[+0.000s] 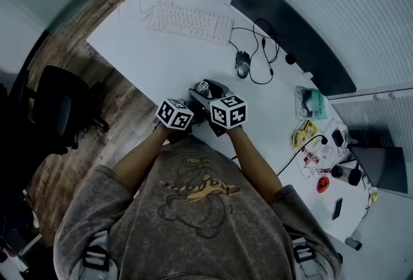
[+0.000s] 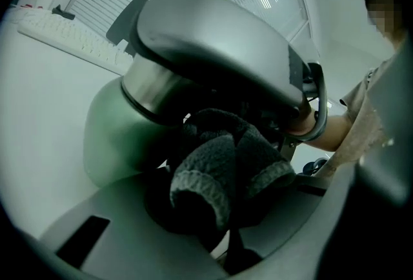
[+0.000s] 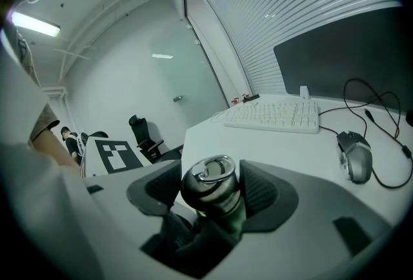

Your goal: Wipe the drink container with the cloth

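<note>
The drink container (image 3: 210,185), a green bottle with a steel lid, stands tilted between the pads (image 3: 259,183) of my right gripper (image 3: 210,193), which is shut on its neck. In the head view the container (image 1: 205,87) shows just beyond both marker cubes, near the desk's front edge. A dark, bunched cloth (image 2: 219,172) fills my left gripper (image 2: 219,208), which is shut on it. The cloth presses against the bottle's green body (image 2: 113,137), under its steel collar. The right gripper's grey finger (image 2: 213,46) arches over the top. The cloth (image 3: 187,240) also shows below the bottle.
On the white desk (image 1: 148,59) lie a white keyboard (image 1: 191,22) and a wired mouse (image 1: 242,64), with a dark monitor (image 1: 284,33) behind. Small clutter (image 1: 310,104) sits at the right. An office chair (image 1: 61,108) stands on the wooden floor to the left.
</note>
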`<state>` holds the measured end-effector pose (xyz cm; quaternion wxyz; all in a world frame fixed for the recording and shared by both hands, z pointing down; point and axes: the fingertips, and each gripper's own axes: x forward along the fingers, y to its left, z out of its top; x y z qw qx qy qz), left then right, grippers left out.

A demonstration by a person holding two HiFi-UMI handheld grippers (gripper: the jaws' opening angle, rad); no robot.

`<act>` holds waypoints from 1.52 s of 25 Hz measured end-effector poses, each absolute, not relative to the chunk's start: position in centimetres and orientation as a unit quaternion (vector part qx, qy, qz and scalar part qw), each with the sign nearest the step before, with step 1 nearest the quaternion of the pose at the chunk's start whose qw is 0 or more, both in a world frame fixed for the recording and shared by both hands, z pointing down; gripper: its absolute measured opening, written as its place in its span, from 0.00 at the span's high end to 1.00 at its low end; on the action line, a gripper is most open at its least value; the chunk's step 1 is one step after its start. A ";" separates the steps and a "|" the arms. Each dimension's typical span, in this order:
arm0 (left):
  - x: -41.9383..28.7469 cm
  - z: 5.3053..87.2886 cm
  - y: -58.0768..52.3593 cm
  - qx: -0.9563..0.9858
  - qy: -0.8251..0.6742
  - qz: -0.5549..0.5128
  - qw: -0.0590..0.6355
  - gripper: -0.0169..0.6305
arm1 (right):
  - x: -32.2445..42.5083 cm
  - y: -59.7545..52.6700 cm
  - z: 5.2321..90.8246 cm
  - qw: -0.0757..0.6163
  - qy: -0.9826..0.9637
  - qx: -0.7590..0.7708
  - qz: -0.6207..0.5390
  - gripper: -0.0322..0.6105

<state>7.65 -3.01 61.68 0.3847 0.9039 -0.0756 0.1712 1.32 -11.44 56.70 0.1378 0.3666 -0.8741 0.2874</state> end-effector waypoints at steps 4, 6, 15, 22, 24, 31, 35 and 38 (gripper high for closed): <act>8.3 61.8 -2.8 0.900 -0.066 0.171 0.394 0.88 | 1.4 -11.3 56.7 0.136 -0.875 0.366 0.287 0.52; 8.4 61.8 -2.7 0.898 -0.065 0.169 0.401 0.88 | 1.3 -11.3 56.7 0.136 -0.877 0.364 0.284 0.52; 8.7 61.5 -2.1 0.898 -0.029 0.187 0.397 0.88 | 1.7 -11.0 56.5 0.138 -0.880 0.362 0.274 0.52; 9.0 60.6 -1.4 0.898 -0.013 0.184 0.398 0.88 | 3.5 -10.4 54.8 0.111 -0.878 0.389 0.257 0.52; 9.0 60.2 -1.3 0.900 -0.012 0.182 0.397 0.88 | 4.2 -10.2 53.9 0.101 -0.877 0.396 0.253 0.52; 9.7 56.0 -2.8 0.915 -0.022 0.151 0.374 0.88 | 6.9 -9.5 49.8 0.049 -0.874 0.425 0.230 0.53; 10.4 53.3 -3.3 0.924 -0.016 0.134 0.358 0.88 | 8.3 -8.6 47.3 0.012 -0.873 0.436 0.216 0.53; 10.8 51.8 -3.2 0.927 -0.005 0.127 0.353 0.88 | 8.9 -8.0 45.6 -0.008 -0.876 0.438 0.204 0.53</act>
